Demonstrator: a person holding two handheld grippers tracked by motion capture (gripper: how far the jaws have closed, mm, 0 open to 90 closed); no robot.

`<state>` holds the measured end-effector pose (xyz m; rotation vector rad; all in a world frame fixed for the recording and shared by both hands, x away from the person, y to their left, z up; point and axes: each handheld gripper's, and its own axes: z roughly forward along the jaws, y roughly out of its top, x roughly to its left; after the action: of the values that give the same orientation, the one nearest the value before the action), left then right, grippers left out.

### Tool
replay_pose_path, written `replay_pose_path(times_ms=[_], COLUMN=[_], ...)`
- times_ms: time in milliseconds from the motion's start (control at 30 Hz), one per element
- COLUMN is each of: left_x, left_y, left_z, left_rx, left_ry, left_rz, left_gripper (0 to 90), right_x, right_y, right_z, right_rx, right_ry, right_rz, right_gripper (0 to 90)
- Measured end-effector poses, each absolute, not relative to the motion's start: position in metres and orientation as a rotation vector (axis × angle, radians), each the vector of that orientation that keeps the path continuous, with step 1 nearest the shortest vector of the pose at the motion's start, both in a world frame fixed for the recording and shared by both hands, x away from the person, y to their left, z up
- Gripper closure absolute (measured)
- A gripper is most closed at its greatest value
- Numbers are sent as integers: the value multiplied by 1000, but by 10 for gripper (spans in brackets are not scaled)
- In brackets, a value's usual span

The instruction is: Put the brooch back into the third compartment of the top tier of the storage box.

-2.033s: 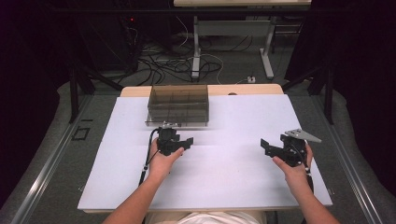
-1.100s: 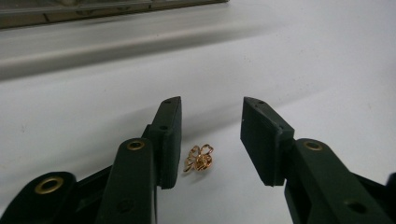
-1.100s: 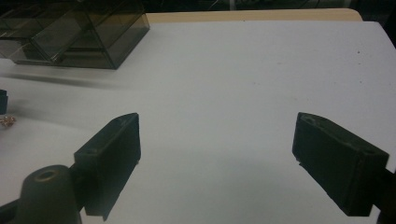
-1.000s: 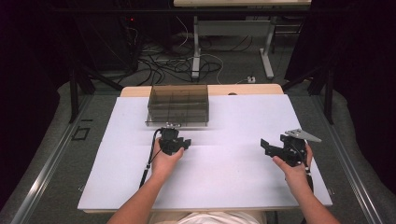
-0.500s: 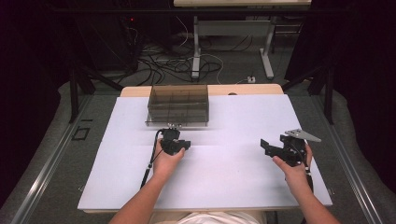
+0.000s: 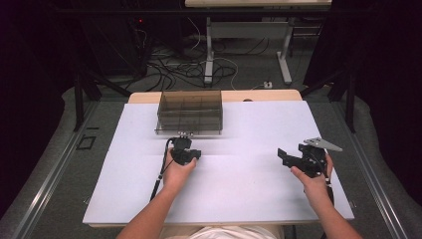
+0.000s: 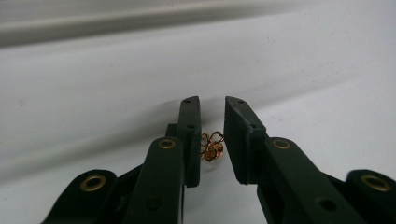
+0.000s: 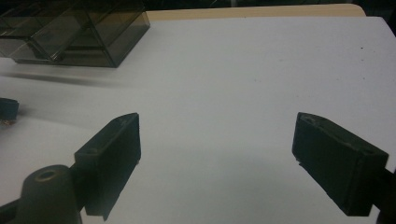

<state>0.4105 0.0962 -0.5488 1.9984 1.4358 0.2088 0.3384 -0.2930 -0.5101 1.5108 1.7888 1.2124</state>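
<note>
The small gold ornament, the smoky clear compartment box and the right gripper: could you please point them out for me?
gold ornament (image 7: 212,147), left gripper view, its wire loops.
compartment box (image 6: 189,110), high view, its front wall.
right gripper (image 8: 217,165), right gripper view, midway between its fingertips.

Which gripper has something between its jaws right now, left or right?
The left gripper: a small gold piece sits between its jaws, which have just been closing. The right gripper stands wide open over bare white table.
</note>
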Motion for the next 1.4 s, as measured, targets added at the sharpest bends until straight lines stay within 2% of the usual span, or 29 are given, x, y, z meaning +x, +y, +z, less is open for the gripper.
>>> replay_pose_path(times_ms=[700, 1400], left_x=[410, 407], left_y=[99, 102], left_z=[-546, -540], left_rx=[1989, 1982], left_ry=[1443, 1422], left_rz=[261, 238], left_gripper=[892, 898], right_x=[339, 338], right_y=[-294, -294], right_z=[-510, -511], right_rx=[1515, 1517], right_ry=[1786, 1784], right_rz=[1207, 1210], right_gripper=[152, 152])
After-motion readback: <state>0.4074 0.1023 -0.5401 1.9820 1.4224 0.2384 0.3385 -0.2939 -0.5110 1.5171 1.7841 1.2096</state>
